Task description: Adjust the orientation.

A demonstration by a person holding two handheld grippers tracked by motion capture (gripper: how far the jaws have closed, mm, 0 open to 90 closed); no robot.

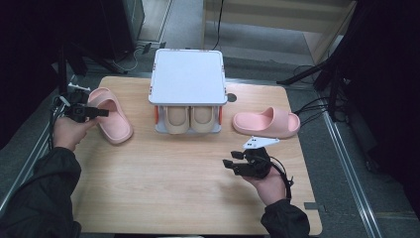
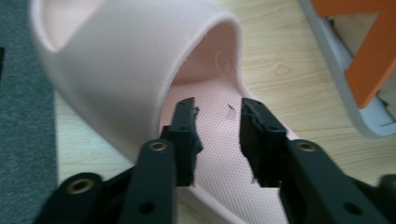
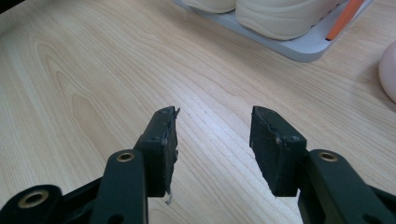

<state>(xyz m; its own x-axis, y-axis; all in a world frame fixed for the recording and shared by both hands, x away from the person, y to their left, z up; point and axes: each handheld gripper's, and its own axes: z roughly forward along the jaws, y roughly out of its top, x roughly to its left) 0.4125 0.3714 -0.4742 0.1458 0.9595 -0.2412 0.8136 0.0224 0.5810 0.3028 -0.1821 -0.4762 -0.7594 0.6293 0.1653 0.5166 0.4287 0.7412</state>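
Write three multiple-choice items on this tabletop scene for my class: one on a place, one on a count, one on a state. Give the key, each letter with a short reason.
1. Where does the beige pair of shoes sit?
A. On the lower shelf of the white rack
B. On top of the rack
C. On the floor

2. How many pink slippers lie on the table?
A. One
B. Two
C. Four

3. How do the jaws of the left gripper stand?
A. Clamped on the slipper's strap
B. Shut with nothing between them
C. Apart, above the insole of the left pink slipper

Key:
1 A: the high view shows both beige toes under the rack's top panel.
2 B: one lies left of the rack, the right pink slipper on the other side.
3 C: the left gripper view shows a gap between the pads, with dotted insole behind it.
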